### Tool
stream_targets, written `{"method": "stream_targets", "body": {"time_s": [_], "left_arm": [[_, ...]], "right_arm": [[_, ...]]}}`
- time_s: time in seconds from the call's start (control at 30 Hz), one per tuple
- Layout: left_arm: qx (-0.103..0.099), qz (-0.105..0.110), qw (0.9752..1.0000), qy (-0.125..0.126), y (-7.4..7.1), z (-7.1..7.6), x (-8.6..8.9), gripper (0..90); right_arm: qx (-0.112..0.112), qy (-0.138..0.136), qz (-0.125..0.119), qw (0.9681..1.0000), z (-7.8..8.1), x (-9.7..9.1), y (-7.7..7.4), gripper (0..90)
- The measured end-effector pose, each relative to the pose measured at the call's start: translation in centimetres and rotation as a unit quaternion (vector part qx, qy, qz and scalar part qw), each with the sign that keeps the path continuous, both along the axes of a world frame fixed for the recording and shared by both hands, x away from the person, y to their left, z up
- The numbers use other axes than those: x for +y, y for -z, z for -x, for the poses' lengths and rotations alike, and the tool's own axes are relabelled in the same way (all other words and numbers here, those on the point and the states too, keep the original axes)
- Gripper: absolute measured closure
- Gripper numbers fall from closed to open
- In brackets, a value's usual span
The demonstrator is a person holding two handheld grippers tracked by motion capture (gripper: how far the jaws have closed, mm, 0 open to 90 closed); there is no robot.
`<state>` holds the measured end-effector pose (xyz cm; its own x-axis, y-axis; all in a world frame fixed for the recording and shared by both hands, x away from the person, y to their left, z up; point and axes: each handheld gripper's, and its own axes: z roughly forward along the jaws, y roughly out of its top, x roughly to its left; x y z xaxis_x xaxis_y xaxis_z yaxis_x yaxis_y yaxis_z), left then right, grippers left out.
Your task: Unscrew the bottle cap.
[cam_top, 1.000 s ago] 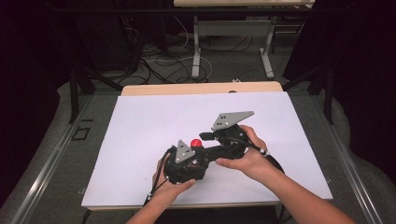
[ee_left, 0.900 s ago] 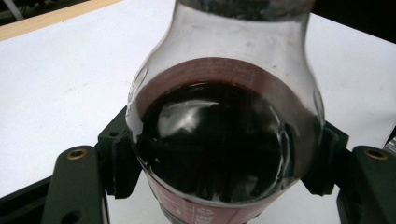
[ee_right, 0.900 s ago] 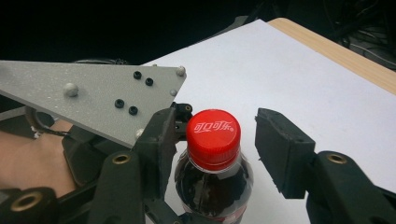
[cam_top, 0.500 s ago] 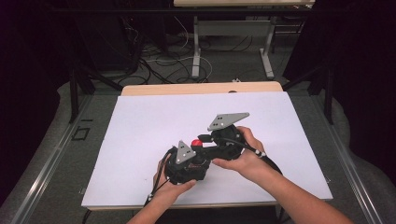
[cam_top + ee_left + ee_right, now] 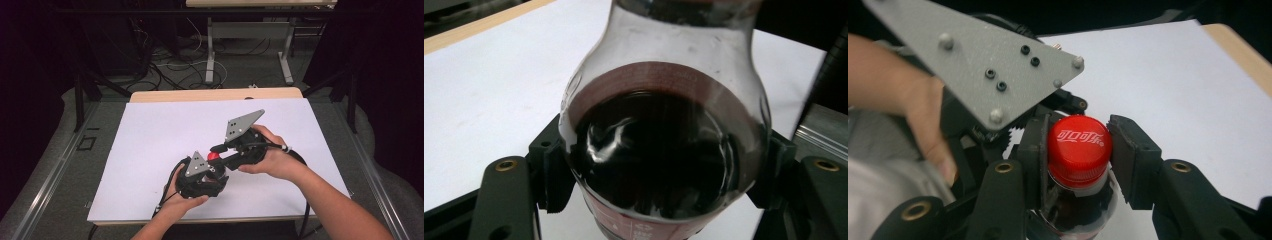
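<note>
A clear bottle of dark cola with a red cap is held near the front middle of the white sheet. My left gripper is shut on the bottle's round body, one pad on each side. My right gripper is shut on the red cap, with its pads pressing the cap from both sides. In the high view the cap shows between the left gripper and the right gripper. The bottle's base is hidden.
The left gripper's grey plate and the hand holding it sit close behind the cap. The sheet covers a wooden table whose far edge shows. Beyond it are table legs and cables on a dark floor.
The right gripper has edged slightly toward the left gripper at the red cap. The left hand has stayed where it was.
</note>
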<state>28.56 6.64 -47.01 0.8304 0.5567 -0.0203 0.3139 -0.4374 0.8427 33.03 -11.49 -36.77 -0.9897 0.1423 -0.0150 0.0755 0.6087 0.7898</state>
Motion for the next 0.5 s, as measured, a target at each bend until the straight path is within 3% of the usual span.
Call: {"method": "stream_targets", "body": {"time_s": [0.1, 0.3, 0.4, 0.43, 0.5], "left_arm": [[0.002, -0.001, 0.9993, 0.036, -0.1, 0.1, 0.0, 29.5], [-0.002, -0.012, 0.9955, 0.094, -0.3, 0.5, -0.2, 29.4], [0.003, -0.012, 0.9947, 0.102, -0.2, 0.6, -0.5, 29.5], [0.004, -0.010, 0.9950, 0.100, -0.2, 0.6, -0.5, 29.4], [0.008, -0.009, 0.9959, 0.089, -0.1, 0.5, -0.6, 29.5]], "right_arm": [[0.007, -0.060, 0.013, 0.9981, -0.5, -0.3, -0.3, 61.0], [0.002, -0.162, 0.019, 0.9867, -1.0, -1.0, -0.6, 60.9], [-0.005, -0.190, 0.024, 0.9815, -1.1, -1.2, -0.6, 60.9], [-0.001, -0.191, 0.025, 0.9814, -1.1, -1.2, -0.6, 60.8], [0.003, -0.176, 0.025, 0.9841, -1.0, -1.1, -0.5, 60.5]]}}
